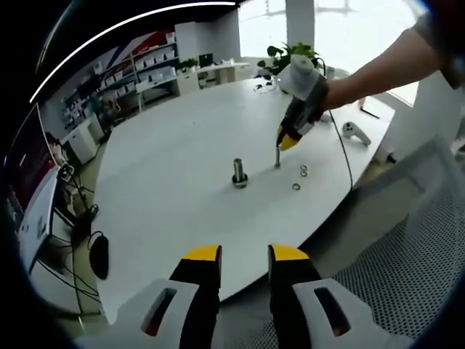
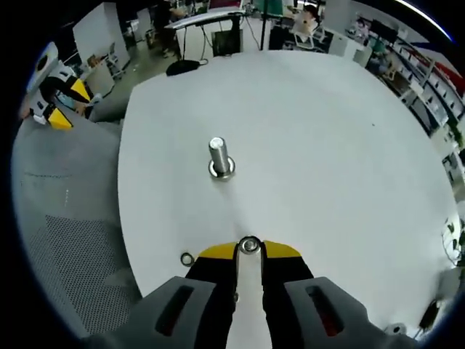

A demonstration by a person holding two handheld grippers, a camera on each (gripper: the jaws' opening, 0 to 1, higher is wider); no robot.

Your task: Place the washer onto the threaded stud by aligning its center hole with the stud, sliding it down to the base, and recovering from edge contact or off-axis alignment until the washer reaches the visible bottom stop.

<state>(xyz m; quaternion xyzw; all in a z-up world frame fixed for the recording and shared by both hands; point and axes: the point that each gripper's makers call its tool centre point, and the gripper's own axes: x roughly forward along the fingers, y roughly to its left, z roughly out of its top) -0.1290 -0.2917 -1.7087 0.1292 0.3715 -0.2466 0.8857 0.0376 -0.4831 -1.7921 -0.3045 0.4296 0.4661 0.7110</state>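
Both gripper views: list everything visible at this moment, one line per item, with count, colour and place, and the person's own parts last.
Table: one, white, large, rounded.
Threaded stud: one, silver, upright on the table, ahead of the right gripper.
Washer: one, silver, held at the right gripper's tips.
Loose washers: at least two, silver, flat on the table near the right gripper.
White controller: one, near the table's far edge.
Potted plant: one, green, beyond the table.
Mesh chair: grey, beside the table.
Left gripper: yellow-tipped, off the table's near edge.
Right gripper: yellow-tipped, over the table.
Person's arm: one, behind the right gripper.
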